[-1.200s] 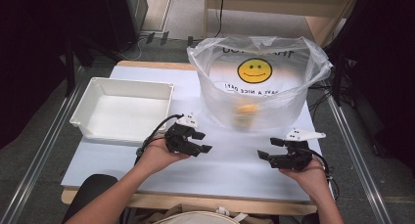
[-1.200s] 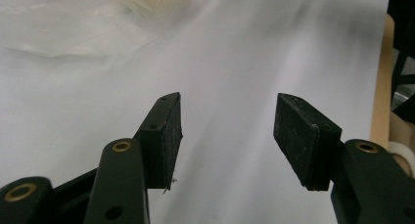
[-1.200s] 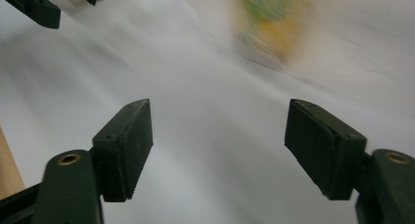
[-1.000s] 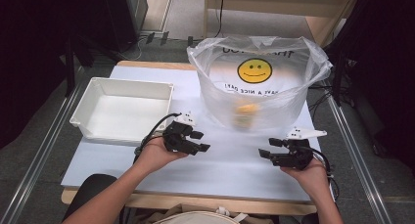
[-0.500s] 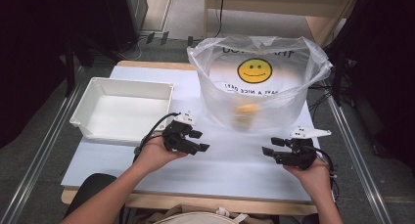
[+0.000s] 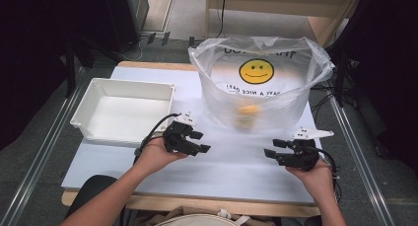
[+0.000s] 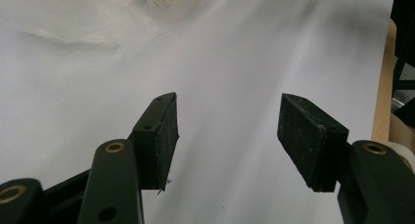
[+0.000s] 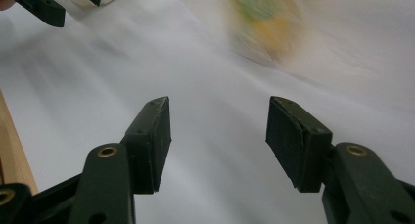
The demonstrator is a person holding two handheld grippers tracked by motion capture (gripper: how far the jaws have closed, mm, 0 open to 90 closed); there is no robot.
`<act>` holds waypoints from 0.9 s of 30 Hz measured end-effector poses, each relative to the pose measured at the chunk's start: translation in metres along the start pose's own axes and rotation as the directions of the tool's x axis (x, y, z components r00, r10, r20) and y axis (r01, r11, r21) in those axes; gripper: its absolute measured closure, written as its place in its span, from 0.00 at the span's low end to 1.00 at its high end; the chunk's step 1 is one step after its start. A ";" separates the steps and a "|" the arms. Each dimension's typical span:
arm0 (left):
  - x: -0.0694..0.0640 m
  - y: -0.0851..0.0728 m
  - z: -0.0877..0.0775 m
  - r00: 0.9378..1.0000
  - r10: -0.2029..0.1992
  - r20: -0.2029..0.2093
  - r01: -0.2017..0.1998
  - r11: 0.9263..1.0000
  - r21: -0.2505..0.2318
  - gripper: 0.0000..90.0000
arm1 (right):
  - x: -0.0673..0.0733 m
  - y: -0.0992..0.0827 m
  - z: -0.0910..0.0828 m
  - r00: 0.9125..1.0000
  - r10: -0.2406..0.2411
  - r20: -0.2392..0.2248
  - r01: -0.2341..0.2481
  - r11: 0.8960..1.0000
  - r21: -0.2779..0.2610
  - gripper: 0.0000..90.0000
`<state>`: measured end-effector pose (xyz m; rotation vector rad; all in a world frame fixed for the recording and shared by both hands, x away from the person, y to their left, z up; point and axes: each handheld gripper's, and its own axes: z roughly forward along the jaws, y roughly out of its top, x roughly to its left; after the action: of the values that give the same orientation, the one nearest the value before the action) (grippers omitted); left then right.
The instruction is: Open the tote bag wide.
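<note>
— Clear plastic is seen around the yellow item (image 6: 245, 110) in the bag (image 6: 256, 83), near both grippers. What has changed?
— The left gripper (image 6: 198, 142) has just been opened wider; nothing is held. The right gripper (image 6: 274, 148) is likewise spread and empty. A reach seems prepared.

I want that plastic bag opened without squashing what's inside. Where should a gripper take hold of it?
Best at the rolled rim of the plastic bag, on its right side, coming in from above with the right gripper. The bag stands upright and open-mouthed, the rim is thin film that jaws can pinch, and the yellow item lies low at the bottom.
</note>
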<state>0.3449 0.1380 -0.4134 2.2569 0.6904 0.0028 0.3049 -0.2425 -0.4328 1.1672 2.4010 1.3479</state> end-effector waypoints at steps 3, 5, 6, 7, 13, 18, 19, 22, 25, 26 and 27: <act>-0.001 0.000 0.000 1.000 0.001 -0.003 -0.001 1.000 -0.002 0.46 | 0.001 0.000 -0.001 1.000 -0.006 0.008 0.006 1.000 0.003 0.50; -0.001 0.000 0.000 1.000 0.001 -0.001 -0.001 1.000 -0.002 0.46 | 0.001 0.001 -0.001 1.000 -0.004 0.011 0.004 1.000 0.004 0.50; 0.000 0.000 0.000 1.000 0.002 -0.005 -0.002 1.000 0.001 0.46 | 0.000 0.001 -0.001 1.000 -0.005 0.011 0.005 1.000 0.000 0.50; 0.000 0.000 0.000 1.000 0.002 -0.005 -0.002 1.000 0.001 0.46 | 0.000 0.001 -0.001 1.000 -0.005 0.011 0.005 1.000 0.000 0.50; 0.000 0.000 0.001 1.000 -0.016 0.017 0.016 1.000 0.006 0.49 | -0.003 0.000 -0.003 1.000 0.016 0.003 -0.016 1.000 -0.004 0.51; 0.000 0.000 0.001 1.000 -0.010 0.018 0.010 1.000 0.010 0.49 | -0.004 0.000 -0.004 1.000 0.019 0.002 -0.019 1.000 0.000 0.51; 0.001 0.000 0.001 1.000 -0.012 0.017 0.012 1.000 0.011 0.49 | -0.004 0.000 -0.004 1.000 0.016 -0.004 -0.016 1.000 0.000 0.51; 0.001 0.002 0.000 1.000 -0.011 0.015 0.011 1.000 0.020 0.53 | -0.005 0.000 -0.005 1.000 0.008 -0.009 -0.008 1.000 -0.006 0.51; 0.001 0.008 -0.006 1.000 -0.012 0.013 0.012 1.000 0.013 0.55 | -0.007 0.003 -0.008 0.999 0.016 -0.035 -0.017 1.000 -0.011 0.51; 0.001 0.010 -0.008 1.000 -0.013 0.024 0.013 1.000 0.003 0.55 | -0.007 0.005 -0.009 1.000 -0.002 -0.019 0.002 1.000 -0.005 0.51; 0.001 0.012 -0.011 0.999 -0.015 0.028 0.015 1.000 0.000 0.55 | -0.007 0.007 -0.010 1.000 -0.016 -0.013 0.016 1.000 0.000 0.51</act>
<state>0.3494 0.1389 -0.3980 2.2470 0.6922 -0.0361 0.3085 -0.2521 -0.4230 1.1405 2.4139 1.3550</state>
